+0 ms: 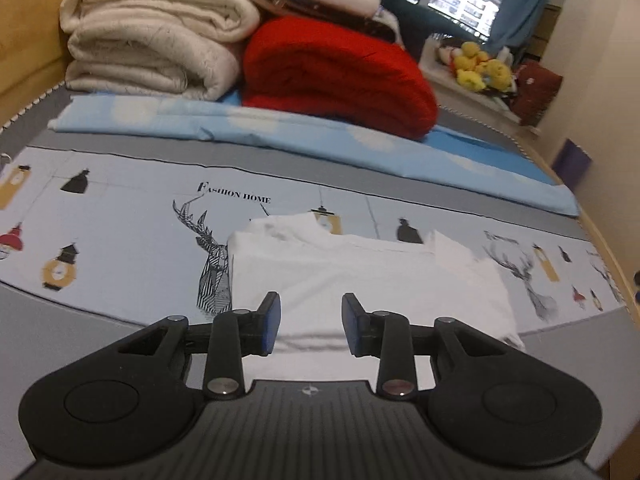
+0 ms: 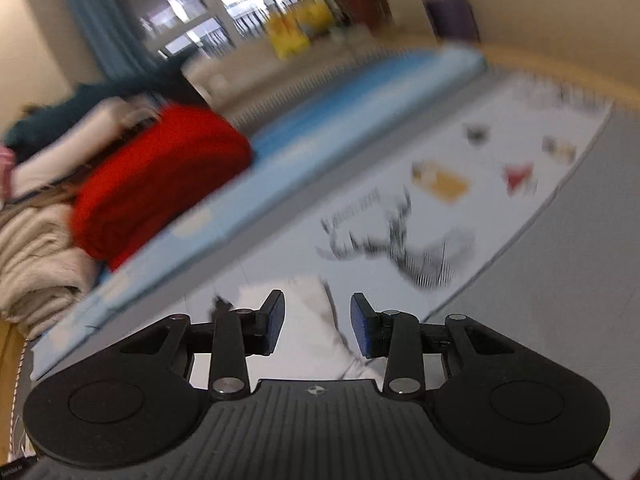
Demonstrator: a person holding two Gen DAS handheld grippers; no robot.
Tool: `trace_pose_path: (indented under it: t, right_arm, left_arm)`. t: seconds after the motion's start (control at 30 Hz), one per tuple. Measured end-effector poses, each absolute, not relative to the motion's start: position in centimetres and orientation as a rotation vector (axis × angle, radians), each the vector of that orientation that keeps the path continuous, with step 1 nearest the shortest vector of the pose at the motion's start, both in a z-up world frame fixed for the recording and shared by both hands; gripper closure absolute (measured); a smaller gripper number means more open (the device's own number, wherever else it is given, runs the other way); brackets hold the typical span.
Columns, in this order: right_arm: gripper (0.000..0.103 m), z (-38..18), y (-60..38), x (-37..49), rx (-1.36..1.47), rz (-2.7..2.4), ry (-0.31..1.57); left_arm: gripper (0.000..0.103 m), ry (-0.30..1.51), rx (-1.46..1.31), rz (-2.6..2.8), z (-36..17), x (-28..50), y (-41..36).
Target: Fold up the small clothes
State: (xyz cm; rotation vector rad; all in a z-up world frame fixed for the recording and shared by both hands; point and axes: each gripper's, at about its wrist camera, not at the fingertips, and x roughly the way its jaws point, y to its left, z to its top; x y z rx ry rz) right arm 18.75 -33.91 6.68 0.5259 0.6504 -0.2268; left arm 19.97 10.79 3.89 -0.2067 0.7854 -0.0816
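Left wrist alone shows folded white garment (image 1: 360, 276) clearly.

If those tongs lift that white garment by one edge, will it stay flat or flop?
The white garment will probably flop: it looks like thin cloth, with creases and a rumpled corner. It likely weighs little. Folded layers may slide apart on the printed sheet.

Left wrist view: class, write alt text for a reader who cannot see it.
An open left gripper hovers over a partly folded white garment lying on a printed bedsheet. Behind sit a red blanket and cream quilts.
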Motion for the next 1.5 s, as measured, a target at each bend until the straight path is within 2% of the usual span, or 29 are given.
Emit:
trace_pose_path:
  t: [0.13, 0.23, 0.43, 0.57, 0.67, 0.8, 0.9, 1.23, 1.4, 1.43, 1.47, 1.5]
  right_arm:
    - [0.064, 11.0, -33.7, 12.5, 0.417, -0.088, 0.571]
    - [0.064, 11.5, -34.7, 8.3, 0.369, -0.050, 0.560]
    - [0.064, 5.8, -37.2, 2.1, 0.348, -0.083, 0.691]
    - [0.064, -0.3, -37.3, 0.1, 0.338, -0.125, 0.872]
    - [0.065, -2.4, -37.1, 0.6, 0.417, -0.091, 0.969]
    - [0.064, -4.2, -36.8, 1.5, 0.356, -0.121, 1.049]
    - [0.064, -5.8, -37.1, 1.7, 0.382, -0.122, 1.108]
    - [0.063, -9.3, -38.0, 2.0, 0.416, -0.170, 1.205]
    - [0.062, -9.6, -36.7, 2.2, 0.338, -0.135, 1.198]
    - [0.070, -9.6, -36.5, 2.2, 0.320, -0.123, 1.198]
    - [0.083, -9.5, -36.1, 2.1, 0.302, -0.100, 1.200]
    - [0.091, -9.5, -35.9, 2.1, 0.292, -0.083, 1.201]
  left_arm:
    - [0.066, 0.761, -0.193, -0.109, 5.9, 14.0, 10.4]
    - [0.066, 0.748, -0.173, -0.123, 6.2, 8.6, 10.5]
    - [0.068, 0.884, -0.157, -0.089, 1.5, 0.4, 10.7]
    - [0.069, 0.981, -0.172, -0.049, -2.3, -2.6, 11.4]
    - [0.069, 1.027, -0.242, -0.016, -5.2, -3.1, 13.3]
    - [0.069, 1.114, -0.381, 0.063, -9.1, -2.5, 16.8]
    - [0.068, 1.116, -0.506, 0.075, -9.7, -1.8, 18.2]
    - [0.067, 1.173, -0.407, 0.080, -10.9, -0.7, 17.0]
    - [0.068, 1.174, -0.347, 0.063, -11.2, -0.3, 16.0]
    - [0.069, 1.173, -0.328, 0.061, -11.4, -0.2, 15.7]
    - [0.080, 1.170, -0.308, 0.059, -11.4, -0.2, 15.5]
    - [0.099, 1.168, -0.292, 0.052, -11.4, -0.1, 15.3]
